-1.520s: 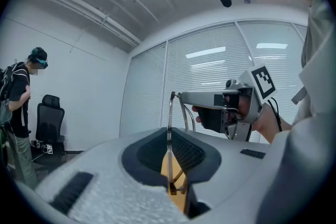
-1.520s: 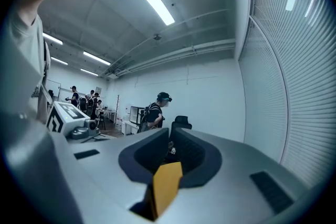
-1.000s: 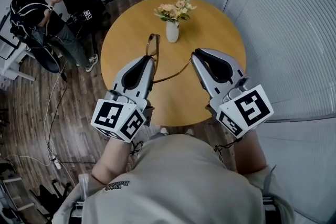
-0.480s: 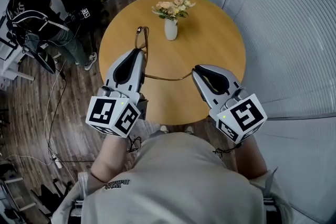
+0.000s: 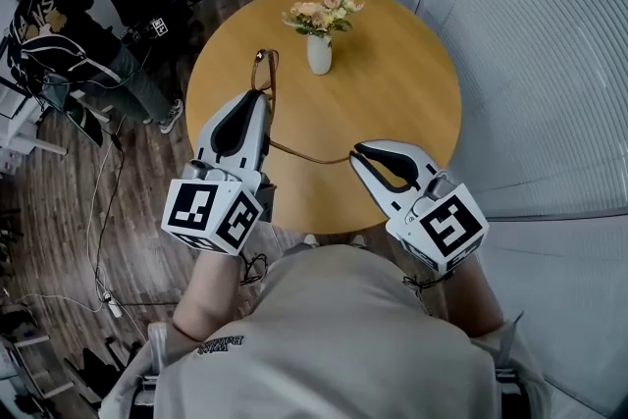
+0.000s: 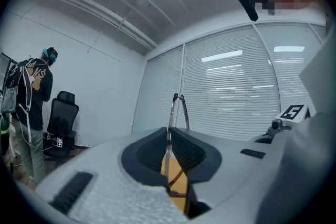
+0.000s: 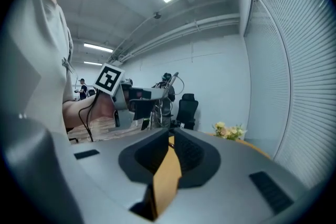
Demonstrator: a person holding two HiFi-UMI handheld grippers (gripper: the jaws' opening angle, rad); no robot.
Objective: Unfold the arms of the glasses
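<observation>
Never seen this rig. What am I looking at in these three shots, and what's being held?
No robot here: a person holds a two-jaw gripper in each hand. The top-down shot comes from a camera on the person's head. The other two come from cameras riding on each gripper, looking along its jaws. Below is a round wooden table with a vase of flowers. The left gripper is shut on the glasses at the frame. The right gripper pinches the tip of one arm, which stretches sideways from the frame.
</observation>
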